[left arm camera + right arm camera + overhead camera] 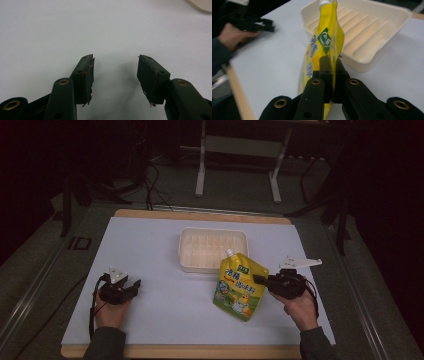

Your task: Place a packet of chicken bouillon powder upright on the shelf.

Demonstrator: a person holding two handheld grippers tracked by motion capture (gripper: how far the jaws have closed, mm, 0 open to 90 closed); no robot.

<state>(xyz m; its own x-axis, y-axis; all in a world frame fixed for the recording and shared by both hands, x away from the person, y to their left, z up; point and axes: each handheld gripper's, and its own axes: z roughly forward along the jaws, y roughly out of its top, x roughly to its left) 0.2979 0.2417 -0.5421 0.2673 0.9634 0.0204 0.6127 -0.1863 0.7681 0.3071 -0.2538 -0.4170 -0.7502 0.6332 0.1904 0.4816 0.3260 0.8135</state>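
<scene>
step: right hand-held gripper point(260, 281) clamped on yellow pouch point(240, 287) edge | left hand-held gripper point(115, 65) jaws apart, idle | next: probably lift pouch into tray point(213, 249)

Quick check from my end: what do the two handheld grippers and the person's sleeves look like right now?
Both are black. The left gripper has flat black pads with frayed edges, brass-coloured rivets and a small red mark. The right gripper has the same brass rivets. Each carries a pale grey three-cornered plate and trails a dark cable. The sleeves are dark grey.
</scene>
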